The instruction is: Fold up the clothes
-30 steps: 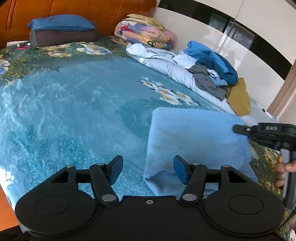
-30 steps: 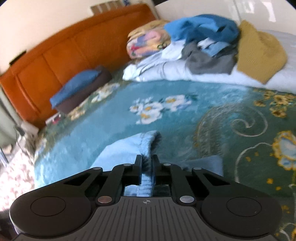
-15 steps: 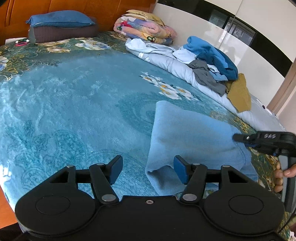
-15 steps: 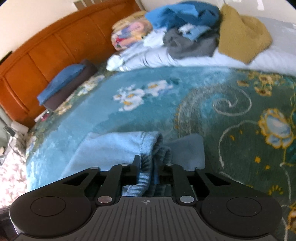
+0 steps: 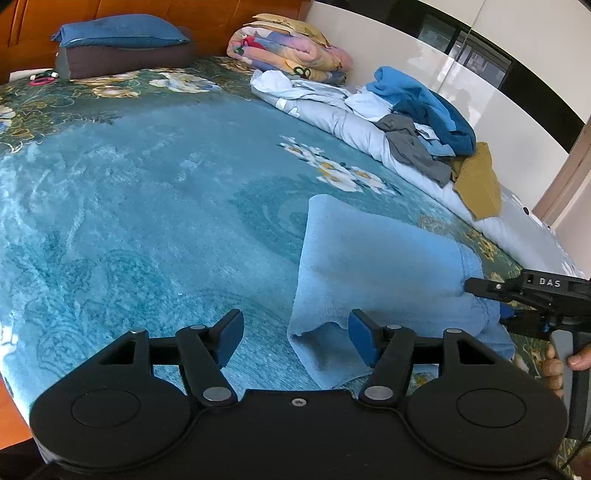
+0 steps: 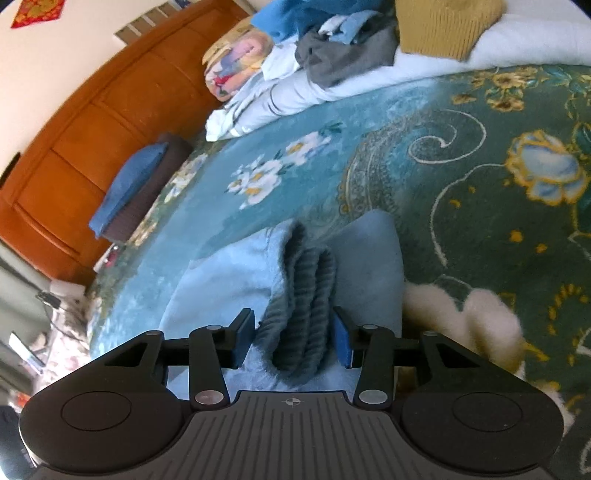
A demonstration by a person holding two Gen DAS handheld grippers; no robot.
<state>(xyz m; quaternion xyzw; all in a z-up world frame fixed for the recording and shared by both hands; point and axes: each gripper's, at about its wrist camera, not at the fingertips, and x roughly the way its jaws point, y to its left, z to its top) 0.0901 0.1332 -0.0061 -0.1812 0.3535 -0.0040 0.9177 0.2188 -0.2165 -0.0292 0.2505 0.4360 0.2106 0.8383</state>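
- The left gripper [image 5: 295,341] has its fingers spread wide, gripping nothing; a corner of the folded light-blue garment [image 5: 376,266] lies on the bedspread [image 5: 147,206] between them.
- The right gripper [image 6: 293,339] is opening — the garment's ribbed cuff [image 6: 306,317] sits loose between its pads, just ahead of the fingers.

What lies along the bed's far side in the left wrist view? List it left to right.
Blue pillow → floral quilt → blue garment → mustard garment.
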